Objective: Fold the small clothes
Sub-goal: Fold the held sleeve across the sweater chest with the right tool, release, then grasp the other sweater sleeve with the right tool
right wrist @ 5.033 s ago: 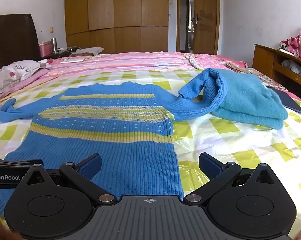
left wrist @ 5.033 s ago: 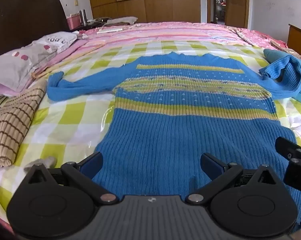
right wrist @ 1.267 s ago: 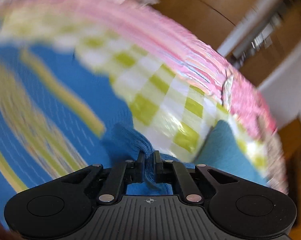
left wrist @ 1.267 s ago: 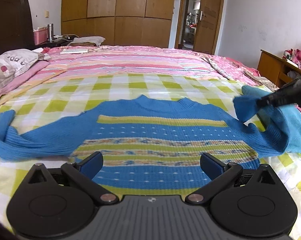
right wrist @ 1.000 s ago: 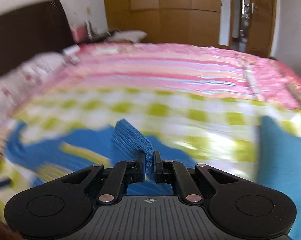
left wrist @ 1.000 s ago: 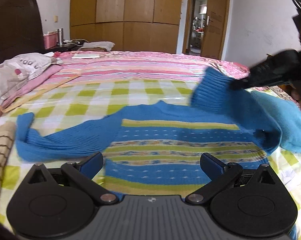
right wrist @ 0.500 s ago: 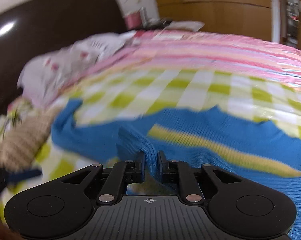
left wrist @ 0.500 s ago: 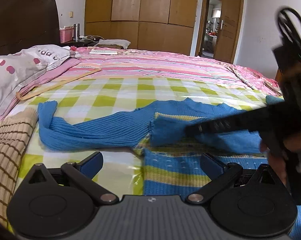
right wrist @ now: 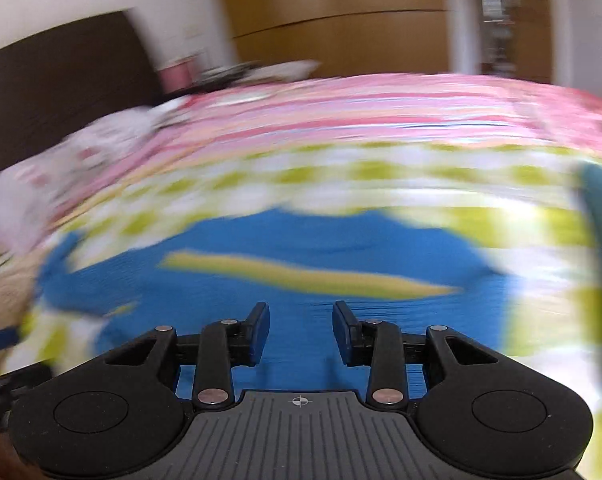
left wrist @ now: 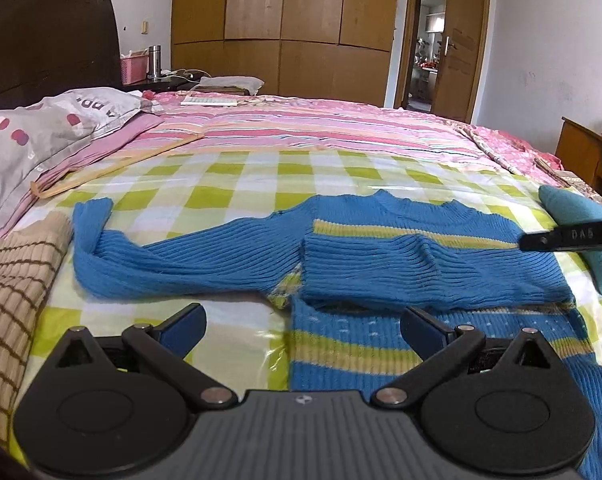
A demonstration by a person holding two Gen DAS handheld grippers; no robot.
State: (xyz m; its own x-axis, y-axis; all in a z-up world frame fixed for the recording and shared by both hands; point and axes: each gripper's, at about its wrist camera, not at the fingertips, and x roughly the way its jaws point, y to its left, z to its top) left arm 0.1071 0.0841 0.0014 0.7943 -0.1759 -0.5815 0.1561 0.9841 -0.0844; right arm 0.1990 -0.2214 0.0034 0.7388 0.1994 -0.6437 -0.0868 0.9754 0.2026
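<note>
A blue knit sweater [left wrist: 385, 344] with yellow stripes lies flat on the checked bed cover [left wrist: 237, 172]. Its right sleeve [left wrist: 421, 272] is folded across the chest. Its left sleeve [left wrist: 173, 264] stretches out to the left. My left gripper [left wrist: 303, 326] is open and empty, low over the sweater's left edge. My right gripper [right wrist: 301, 330] is open and empty above the sweater [right wrist: 301, 256]; that view is blurred. A tip of the right gripper shows at the right edge of the left wrist view [left wrist: 573, 236].
A folded light blue garment [left wrist: 581, 216] lies at the right. A brown striped cloth [left wrist: 9, 288] lies at the left beside a grey pillow [left wrist: 41, 136]. A dark headboard [left wrist: 49, 36], a wardrobe [left wrist: 281, 28] and a wooden dresser [left wrist: 589, 160] surround the bed.
My right gripper carried the right sleeve across the chest, let it go and opened, then drew back to the right. My left gripper stayed open and shifted slightly.
</note>
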